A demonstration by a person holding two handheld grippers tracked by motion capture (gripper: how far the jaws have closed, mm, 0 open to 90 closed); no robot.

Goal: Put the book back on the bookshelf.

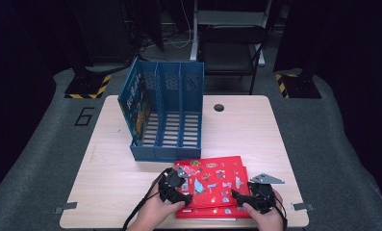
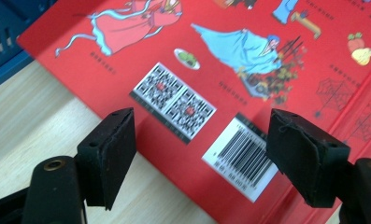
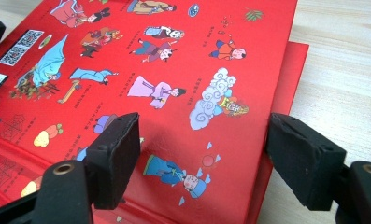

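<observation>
So from the high view you get the whole layout: a stack of red books (image 1: 212,185) lying flat at the near edge of the table (image 1: 246,125), just in front of a blue file rack (image 1: 167,113) with three slots. The left hand-held gripper (image 1: 181,190) sits at the stack's left edge and the right hand-held gripper (image 1: 240,196) at its lower right, a hand behind each one. What you can't read from up there is how the jaws stand.

The gripper views sort that out. In the left gripper view the left hand-held gripper (image 2: 199,149) has its jaws wide apart over the top book's corner, nothing between them but the cover, and you can make out two QR codes (image 2: 173,101) and a barcode (image 2: 241,156). A bit of the blue rack shows top left. In the right gripper view the right hand-held gripper (image 3: 203,156) is spread open too, hovering over the cartoon figures, and you can see a second red book (image 3: 293,79) sticking out under the top one, which the high view only hints at.

Table is light wood grain with a small dark hole (image 1: 219,107) near the far edge. Grey floor around it, dark room, a black folding chair (image 1: 232,45) behind, and yellow-black striped bases (image 1: 87,86) either side.
</observation>
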